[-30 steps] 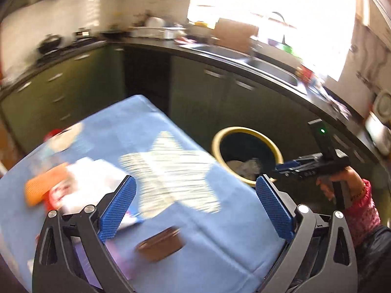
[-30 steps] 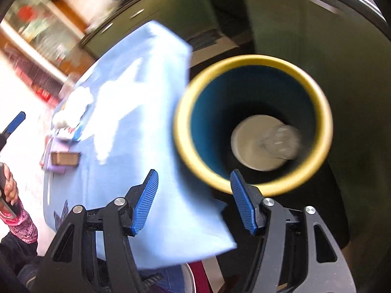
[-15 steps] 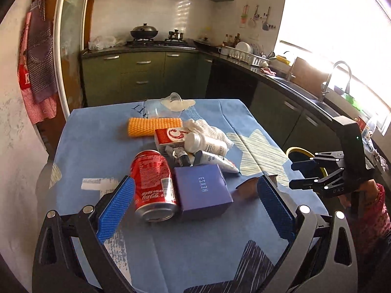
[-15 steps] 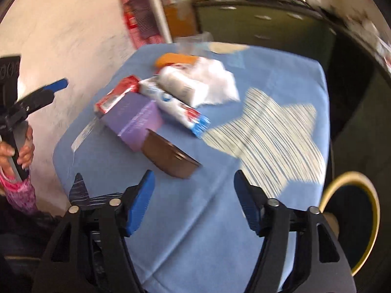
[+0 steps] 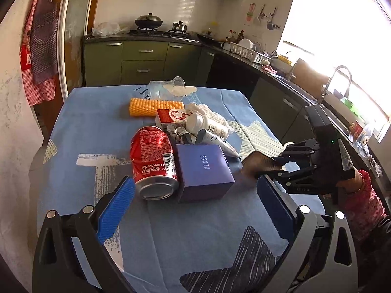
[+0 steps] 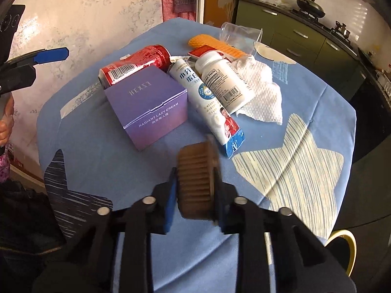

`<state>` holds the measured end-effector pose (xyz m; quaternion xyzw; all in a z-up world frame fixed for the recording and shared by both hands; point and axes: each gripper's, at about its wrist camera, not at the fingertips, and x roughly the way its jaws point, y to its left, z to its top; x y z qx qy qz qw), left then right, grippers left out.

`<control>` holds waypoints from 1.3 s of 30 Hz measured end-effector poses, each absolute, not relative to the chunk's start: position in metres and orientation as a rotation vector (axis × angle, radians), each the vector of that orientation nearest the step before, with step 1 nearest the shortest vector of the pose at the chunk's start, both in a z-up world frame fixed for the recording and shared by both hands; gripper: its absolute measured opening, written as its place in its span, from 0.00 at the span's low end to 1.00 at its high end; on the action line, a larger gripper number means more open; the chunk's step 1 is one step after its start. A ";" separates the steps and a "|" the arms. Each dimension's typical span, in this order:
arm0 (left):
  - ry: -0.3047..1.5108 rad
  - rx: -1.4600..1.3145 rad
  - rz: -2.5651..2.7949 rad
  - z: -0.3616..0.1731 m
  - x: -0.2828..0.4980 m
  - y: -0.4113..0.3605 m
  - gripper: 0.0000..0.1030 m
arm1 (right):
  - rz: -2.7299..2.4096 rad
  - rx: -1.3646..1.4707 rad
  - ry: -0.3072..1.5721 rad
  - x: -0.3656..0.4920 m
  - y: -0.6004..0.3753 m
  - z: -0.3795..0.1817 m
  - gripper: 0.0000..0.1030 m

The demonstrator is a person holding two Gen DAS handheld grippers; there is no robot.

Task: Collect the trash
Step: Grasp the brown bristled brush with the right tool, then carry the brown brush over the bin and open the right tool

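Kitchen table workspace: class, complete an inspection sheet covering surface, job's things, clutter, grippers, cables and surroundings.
Surface: blue tablecloth with star prints.
Job's things: brown paper cup; red can on its side; purple box; white bottle; pouch; tissue; bin at the table's edge.
Clutter: orange sponge; tipped clear cup.
Grippers: right hand-held gripper just closed on the brown paper cup; left hand-held gripper open, empty.
Cables: nothing seen.
Surroundings: green cabinets, stove, sink.

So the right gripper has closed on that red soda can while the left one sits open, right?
Not quite. The right gripper has just closed on the brown ridged paper cup, as its own wrist view shows. The red soda can lies on the table. The left gripper is open.
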<state>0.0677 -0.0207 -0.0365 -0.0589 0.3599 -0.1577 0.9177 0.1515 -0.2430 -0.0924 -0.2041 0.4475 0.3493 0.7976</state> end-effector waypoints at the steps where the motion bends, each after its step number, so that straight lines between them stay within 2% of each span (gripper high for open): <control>1: 0.741 -0.118 -0.328 -0.036 0.068 -0.023 0.95 | 0.748 -0.424 0.961 0.151 -0.245 -0.092 0.22; 10: 0.734 -0.093 -0.353 -0.033 0.065 -0.034 0.95 | 0.716 -0.182 0.948 0.137 -0.289 -0.073 0.22; 17: 0.748 -0.089 -0.346 -0.037 0.069 -0.039 0.95 | 0.473 0.013 0.871 0.120 -0.377 -0.047 0.22; 24: 0.781 -0.110 -0.353 -0.051 0.076 -0.041 0.95 | 0.107 0.150 0.944 0.129 -0.485 -0.074 0.22; 33: 0.796 -0.103 -0.352 -0.054 0.083 -0.048 0.95 | -0.039 0.226 1.032 0.148 -0.537 -0.123 0.23; 36: 0.801 -0.106 -0.345 -0.056 0.085 -0.047 0.95 | -0.081 0.253 1.032 0.150 -0.549 -0.128 0.31; 39: 0.811 -0.114 -0.336 -0.060 0.087 -0.045 0.95 | -0.089 0.262 1.022 0.149 -0.552 -0.127 0.32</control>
